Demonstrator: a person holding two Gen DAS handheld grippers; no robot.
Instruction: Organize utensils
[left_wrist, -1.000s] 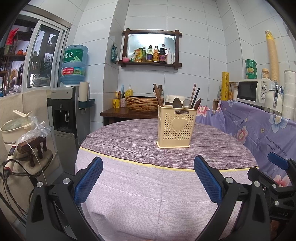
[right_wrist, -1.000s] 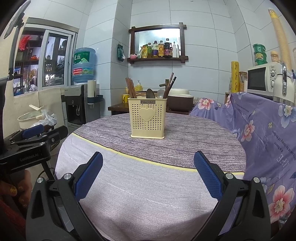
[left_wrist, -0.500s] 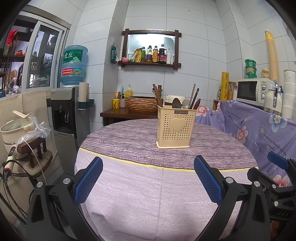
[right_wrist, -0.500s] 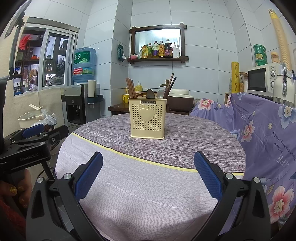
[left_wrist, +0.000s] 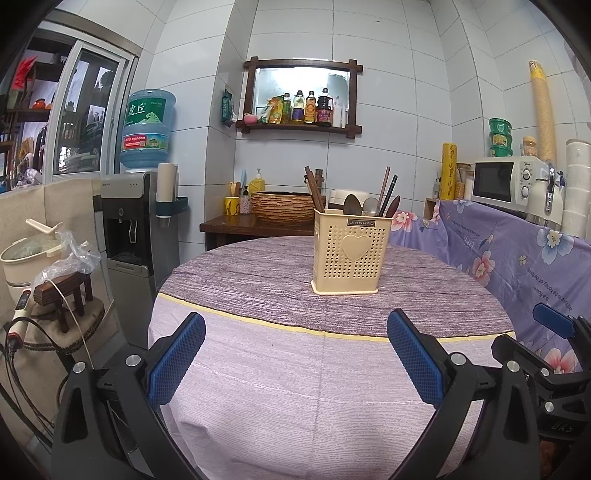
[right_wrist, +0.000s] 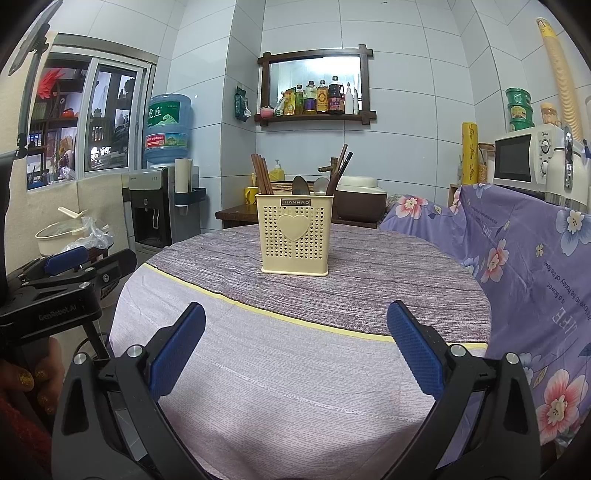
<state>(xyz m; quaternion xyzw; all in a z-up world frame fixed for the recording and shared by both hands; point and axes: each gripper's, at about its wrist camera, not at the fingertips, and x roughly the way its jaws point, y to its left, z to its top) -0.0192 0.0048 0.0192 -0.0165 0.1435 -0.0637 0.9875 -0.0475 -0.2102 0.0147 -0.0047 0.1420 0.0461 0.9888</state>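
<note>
Two blue-padded fingers frame the left wrist view, and the left gripper (left_wrist: 295, 354) stands released, jaws spread wide with nothing between them. It hangs level over the near, pale part of the round table (left_wrist: 325, 406). The beige utensil holder (left_wrist: 349, 254) stands upright ahead of the jaws and slightly toward their right finger, well apart from both pads. Its chopsticks (left_wrist: 314, 190), spoons (left_wrist: 360, 206) and other handles point upward, so their long axes run nearly across the jaws' forward reach. At the right edge of this view the right gripper (left_wrist: 554, 354) shows alongside, at about the same depth.

In the right wrist view the right gripper (right_wrist: 295, 350) is likewise released, fingers wide and empty, held level above the tablecloth. Here the utensil holder (right_wrist: 295, 236) sits almost dead ahead, centred between the two pads but well beyond them, with the brown chopsticks (right_wrist: 260, 173) in its left compartment and spoons (right_wrist: 308, 186) toward the middle. The left gripper (right_wrist: 70, 280) appears at the left edge, a hand (right_wrist: 26, 373) with glittered nails around its grip. Judging by alignment, the right gripper seems the better placed; either would need to travel forward and rise to take a handle from above.
</note>
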